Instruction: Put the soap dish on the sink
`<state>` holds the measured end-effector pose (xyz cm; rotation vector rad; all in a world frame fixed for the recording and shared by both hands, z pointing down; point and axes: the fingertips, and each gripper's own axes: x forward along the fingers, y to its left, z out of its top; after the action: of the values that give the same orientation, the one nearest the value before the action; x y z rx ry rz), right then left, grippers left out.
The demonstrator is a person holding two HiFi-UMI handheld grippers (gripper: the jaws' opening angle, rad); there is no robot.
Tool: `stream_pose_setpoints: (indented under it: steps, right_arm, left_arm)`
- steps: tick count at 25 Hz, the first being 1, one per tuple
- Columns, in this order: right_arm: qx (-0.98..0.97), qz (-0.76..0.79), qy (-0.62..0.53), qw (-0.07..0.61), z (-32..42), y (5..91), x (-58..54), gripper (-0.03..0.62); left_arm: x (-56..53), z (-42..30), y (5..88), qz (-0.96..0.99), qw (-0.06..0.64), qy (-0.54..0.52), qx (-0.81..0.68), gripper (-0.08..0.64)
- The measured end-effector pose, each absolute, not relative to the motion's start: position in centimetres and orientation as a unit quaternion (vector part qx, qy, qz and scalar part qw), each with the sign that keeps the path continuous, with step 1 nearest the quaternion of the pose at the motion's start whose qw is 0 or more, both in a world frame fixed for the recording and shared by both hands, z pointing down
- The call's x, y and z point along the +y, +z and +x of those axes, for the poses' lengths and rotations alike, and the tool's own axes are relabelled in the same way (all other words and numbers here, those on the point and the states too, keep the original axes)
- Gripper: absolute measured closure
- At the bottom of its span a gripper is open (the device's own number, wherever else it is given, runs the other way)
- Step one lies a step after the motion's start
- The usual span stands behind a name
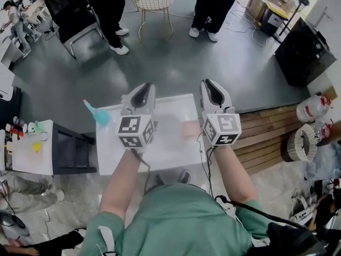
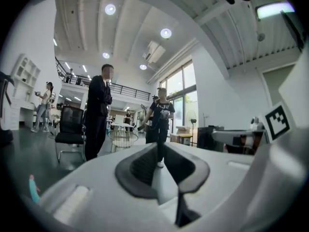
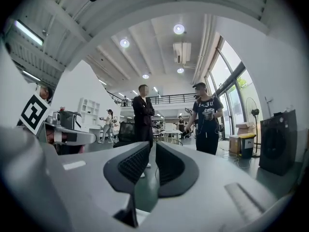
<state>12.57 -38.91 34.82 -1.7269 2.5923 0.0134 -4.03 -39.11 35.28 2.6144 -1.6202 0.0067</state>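
In the head view a pale pink soap dish point(image 1: 187, 128) lies on the white sink top point(image 1: 160, 149), just below and left of my right gripper point(image 1: 214, 89). My left gripper point(image 1: 143, 92) is held level over the top's left half. Both point away from me toward the room. In the left gripper view the left gripper point(image 2: 159, 152) has its jaws close together, with only a thin slit and nothing between them. The right gripper point(image 3: 150, 153) looks the same in its own view. Neither gripper view shows the dish.
A teal brush point(image 1: 95, 113) lies at the white top's left corner. A small white table point(image 1: 29, 148) with coloured bits stands left, wooden slats point(image 1: 266, 137) right. Two people point(image 1: 112, 9) stand ahead by a wire chair point(image 1: 153, 1); a black cabinet point(image 1: 303, 47) is far right.
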Motion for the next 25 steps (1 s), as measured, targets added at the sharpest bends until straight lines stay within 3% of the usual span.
stream_pose_setpoints:
  steps: [9,25]
  right_arm:
    - [0.833,-0.550,0.027,0.060,12.4,29.3,-35.7,0.549]
    - [0.833,-0.550,0.008,0.060,12.2,29.7,-35.7,0.549]
  left_arm:
    - [-36.3,-4.4,28.1,0.853,-0.024,-0.063,-0.517,0.523]
    - [-36.9,-8.3,29.1,0.835,-0.003,-0.068,-0.546,0.523]
